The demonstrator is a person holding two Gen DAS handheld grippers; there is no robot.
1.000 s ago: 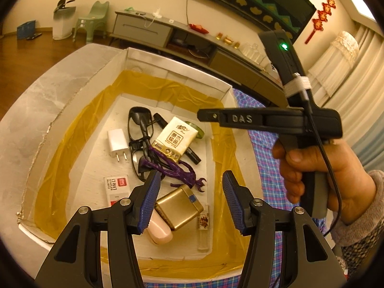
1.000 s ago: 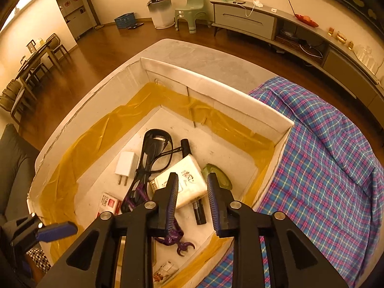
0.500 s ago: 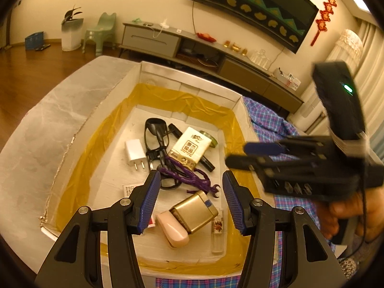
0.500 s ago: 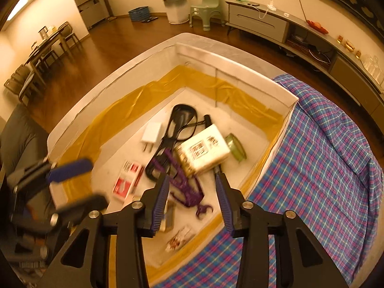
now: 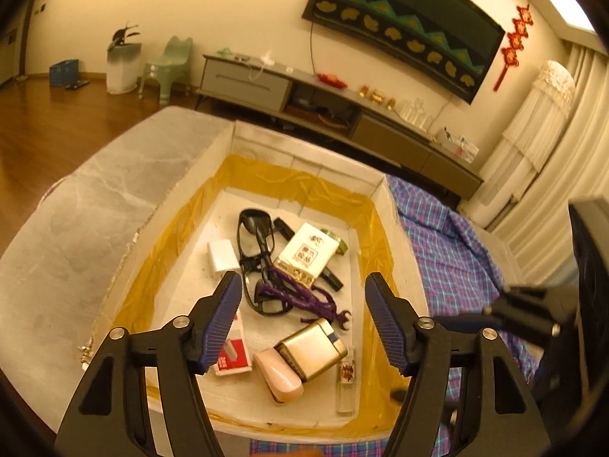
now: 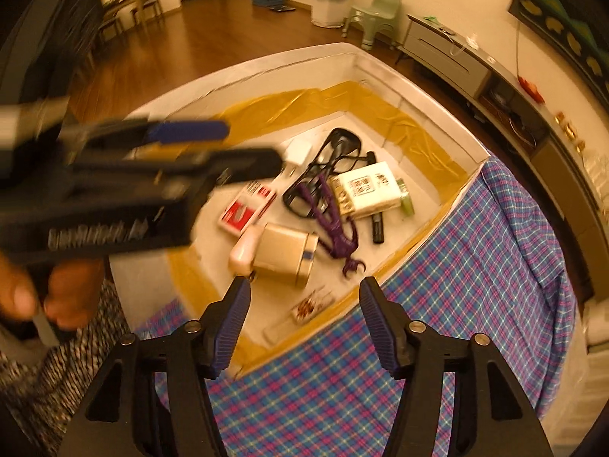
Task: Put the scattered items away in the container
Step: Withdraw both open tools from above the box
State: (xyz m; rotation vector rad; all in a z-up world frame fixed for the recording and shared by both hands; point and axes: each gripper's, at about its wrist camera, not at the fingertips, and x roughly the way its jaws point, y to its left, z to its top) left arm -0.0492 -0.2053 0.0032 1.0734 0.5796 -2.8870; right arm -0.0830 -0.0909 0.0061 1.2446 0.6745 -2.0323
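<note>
The white foam box (image 5: pixel 380 190) (image 6: pixel 430 114), lined with yellow tape, holds black glasses (image 5: pixel 259 259) (image 6: pixel 323 167), a white-and-gold pack (image 5: pixel 308 255) (image 6: pixel 369 188), a purple toy (image 5: pixel 304 297) (image 6: pixel 335 228), a gold tin (image 5: pixel 312 346) (image 6: pixel 285 251), a pink case (image 5: pixel 278 377), a red-and-white pack (image 5: pixel 232 358) (image 6: pixel 247 209), a white charger (image 5: pixel 222 255) and a clear lighter (image 5: pixel 346 381) (image 6: pixel 304 308). My left gripper (image 5: pixel 304 320) (image 6: pixel 213 148) hangs open above the box's near end, nothing between its fingers. My right gripper (image 6: pixel 304 316) (image 5: pixel 506 314) is over the box's near corner and the cloth, its jaws opening and empty.
A blue-pink plaid cloth (image 6: pixel 475 304) (image 5: pixel 449 243) covers the table right of the box. A grey marble surface (image 5: pixel 95 209) lies left of it. A person's hand (image 6: pixel 57 289) holds the left gripper's handle. A low TV cabinet (image 5: pixel 342 114) stands behind.
My right gripper drew back from above the white-and-gold pack to the box's near corner, rolling as it went, and its jaws widened. The left gripper stayed put, tipping up slightly.
</note>
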